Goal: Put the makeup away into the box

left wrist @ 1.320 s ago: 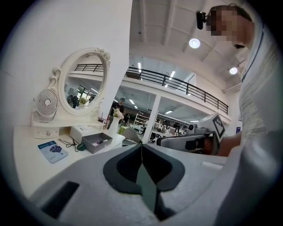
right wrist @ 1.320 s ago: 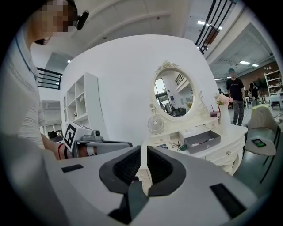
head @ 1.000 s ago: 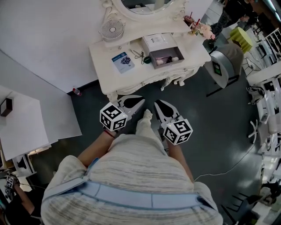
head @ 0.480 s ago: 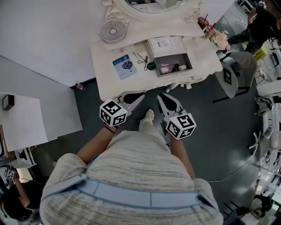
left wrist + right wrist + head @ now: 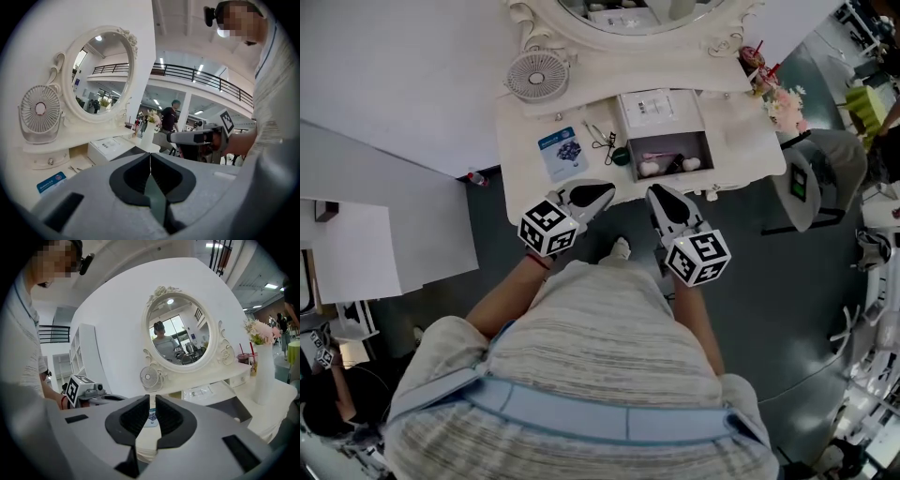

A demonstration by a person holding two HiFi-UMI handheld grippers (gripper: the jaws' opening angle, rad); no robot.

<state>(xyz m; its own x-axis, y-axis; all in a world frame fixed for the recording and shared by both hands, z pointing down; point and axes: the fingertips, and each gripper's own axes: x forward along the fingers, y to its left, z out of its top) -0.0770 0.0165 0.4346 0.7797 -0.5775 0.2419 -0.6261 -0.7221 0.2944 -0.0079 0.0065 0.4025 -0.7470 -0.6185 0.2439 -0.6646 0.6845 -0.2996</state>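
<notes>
The blue card (image 5: 562,152) on the white bench (image 5: 736,150) and the white lid (image 5: 649,108) both carry print, but it is too small to read. The only clear marks are the black-and-white squares on each gripper's cube.

From the head view, the open grey box (image 5: 670,141) sits at 1 o'clock from the grippers, with its lid at its 12 o'clock. Pale pink and white makeup pieces (image 5: 649,169) lie inside the box, and only this view shows them. A small fan (image 5: 536,73) stands at the bench's 11 o'clock corner.

The right gripper view alone shows a person reflected in the oval mirror (image 5: 180,331) and a vase of flowers (image 5: 262,371) at 3 o'clock. The left gripper view shows a railed balcony hall.

The left gripper (image 5: 150,161) has its jaws pressed together with nothing between them. The right gripper (image 5: 152,404) has its jaws a narrow slit apart, also with nothing between them. Both hang at the bench's near edge, apart from the box.
</notes>
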